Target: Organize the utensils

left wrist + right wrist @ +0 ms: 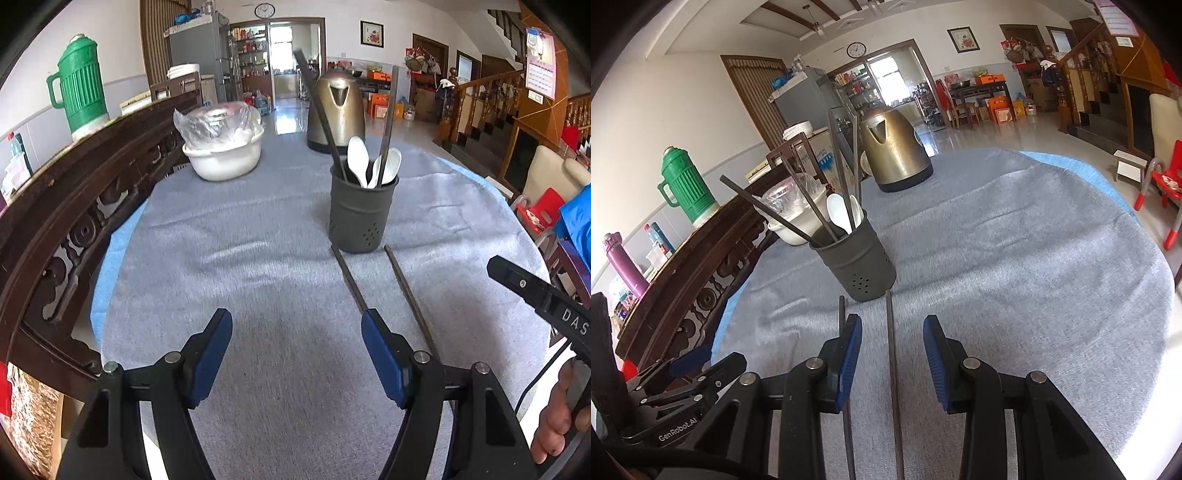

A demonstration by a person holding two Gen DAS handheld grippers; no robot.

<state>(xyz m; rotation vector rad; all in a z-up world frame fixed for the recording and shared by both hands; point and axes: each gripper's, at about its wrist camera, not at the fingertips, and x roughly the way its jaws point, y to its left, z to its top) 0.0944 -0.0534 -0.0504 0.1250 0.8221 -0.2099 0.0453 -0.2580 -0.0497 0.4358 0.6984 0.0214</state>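
We note the holder (pixel 857 258) already holds spoons (pixel 837 213) and several chopsticks; two chopsticks (pixel 892 354) lie on the cloth. Right gripper (pixel 892 349) straddles one, left gripper (pixel 297 354) empty, both agape

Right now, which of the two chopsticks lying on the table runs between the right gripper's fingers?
The right-hand chopstick lies between the open fingers of the right gripper. The other chopstick sits outside, passing behind the left finger.

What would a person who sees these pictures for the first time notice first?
Probably the dark utensil holder mid-table, holding white spoons and chopsticks. Two loose chopsticks lie before it on the grey cloth, one between the open right gripper. Behind stands a brass-coloured kettle.
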